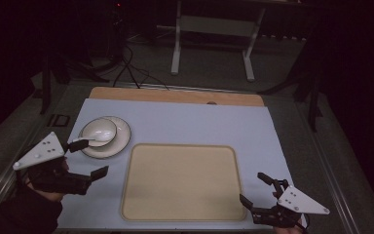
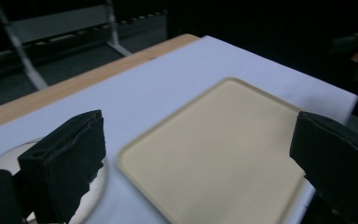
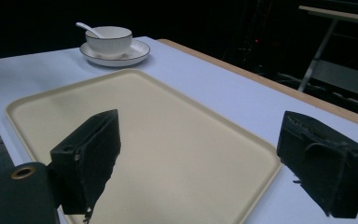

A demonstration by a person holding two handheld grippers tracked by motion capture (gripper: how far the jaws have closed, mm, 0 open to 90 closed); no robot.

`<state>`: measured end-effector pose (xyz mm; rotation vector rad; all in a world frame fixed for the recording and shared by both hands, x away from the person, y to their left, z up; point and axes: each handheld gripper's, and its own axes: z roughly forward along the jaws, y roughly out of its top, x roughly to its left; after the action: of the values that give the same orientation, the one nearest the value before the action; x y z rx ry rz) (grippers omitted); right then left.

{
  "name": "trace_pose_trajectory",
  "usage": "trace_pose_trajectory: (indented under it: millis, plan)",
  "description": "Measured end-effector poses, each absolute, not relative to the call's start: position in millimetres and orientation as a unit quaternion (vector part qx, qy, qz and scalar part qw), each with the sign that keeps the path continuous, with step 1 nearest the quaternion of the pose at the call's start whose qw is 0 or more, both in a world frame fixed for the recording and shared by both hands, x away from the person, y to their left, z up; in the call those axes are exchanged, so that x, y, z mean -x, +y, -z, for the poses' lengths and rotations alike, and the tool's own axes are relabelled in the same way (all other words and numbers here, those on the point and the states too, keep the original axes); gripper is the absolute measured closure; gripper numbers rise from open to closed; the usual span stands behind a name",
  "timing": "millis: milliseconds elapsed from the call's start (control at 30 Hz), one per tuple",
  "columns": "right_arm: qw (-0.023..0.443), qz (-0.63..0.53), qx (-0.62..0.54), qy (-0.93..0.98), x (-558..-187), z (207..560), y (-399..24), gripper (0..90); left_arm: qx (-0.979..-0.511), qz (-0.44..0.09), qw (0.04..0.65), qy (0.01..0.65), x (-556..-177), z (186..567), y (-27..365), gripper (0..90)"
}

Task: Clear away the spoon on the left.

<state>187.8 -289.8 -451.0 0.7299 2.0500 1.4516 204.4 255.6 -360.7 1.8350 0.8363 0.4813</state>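
A beige tray (image 1: 181, 181) lies empty in the middle of the pale blue table cover (image 1: 185, 122). To its upper left a white bowl (image 1: 98, 130) stands on a white plate (image 1: 118, 141), with a white spoon (image 1: 84, 141) resting in the bowl, handle to the left. My left gripper (image 1: 88, 159) hovers open just below the plate, left of the tray. My right gripper (image 1: 256, 189) is open at the tray's lower right corner. From the right gripper view the tray (image 3: 149, 135) lies under the jaws, with the bowl (image 3: 108, 40) and plate (image 3: 135, 52) far off.
A wooden table edge (image 1: 175, 95) runs along the far side of the cover. Beyond it stand a white metal frame (image 1: 213, 29) and cables (image 1: 131, 68) on the dark floor. The left gripper view looks across the tray (image 2: 214, 149) toward that edge (image 2: 74, 84).
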Motion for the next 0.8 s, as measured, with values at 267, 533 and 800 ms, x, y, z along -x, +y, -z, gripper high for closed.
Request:
trace_pose_trajectory:
  millis: [267,533,800]
  plan:
    - [0.258,-0.534,-0.267,0.760,-188,451,-289,13.5,-0.738,-0.205,0.503,0.401,-229,359,286,5.2]
    - [0.257,-0.533,-0.266,0.761,-188,452,-289,13.5,-0.705,-0.180,0.506,0.463,-253,374,314,5.5]
    - [0.256,-0.531,-0.265,0.763,-188,452,-288,13.5,-0.677,-0.141,0.505,0.516,-272,396,337,5.5]
